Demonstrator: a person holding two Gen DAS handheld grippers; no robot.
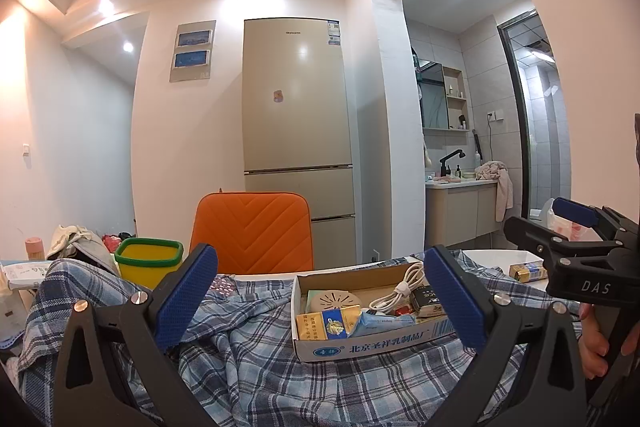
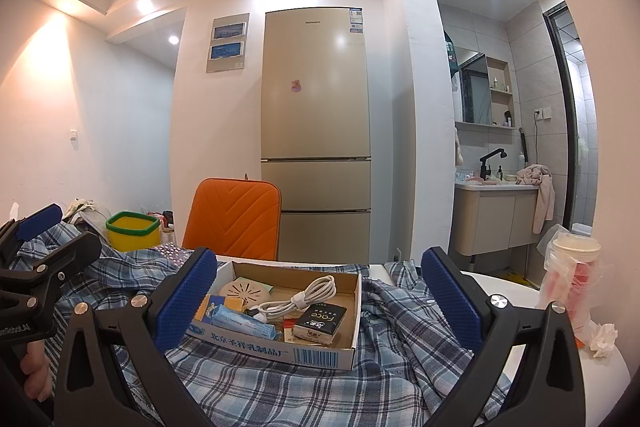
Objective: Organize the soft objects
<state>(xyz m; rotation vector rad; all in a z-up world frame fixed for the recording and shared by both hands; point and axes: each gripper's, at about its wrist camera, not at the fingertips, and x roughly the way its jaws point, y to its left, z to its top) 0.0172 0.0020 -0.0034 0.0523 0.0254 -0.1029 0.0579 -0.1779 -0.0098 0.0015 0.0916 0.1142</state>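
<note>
Left gripper [image 1: 320, 301] spread wide, holding nothing. Plaid shirt [image 1: 248, 355] lies crumpled across the tabletop's near edge, under and ahead of both claws, not between either's pads. Cardboard box [image 2: 280, 347] sits on top, pinning it mid-cloth. Likely light, limp, non-slippery; best pinched at a raised fold clear of the box. Right gripper [image 2: 318, 301] equally spread, empty.

one plaid cloth [image 2: 320, 391], one cardboard box [image 2: 320, 357], one bin [image 2: 132, 231]
</note>
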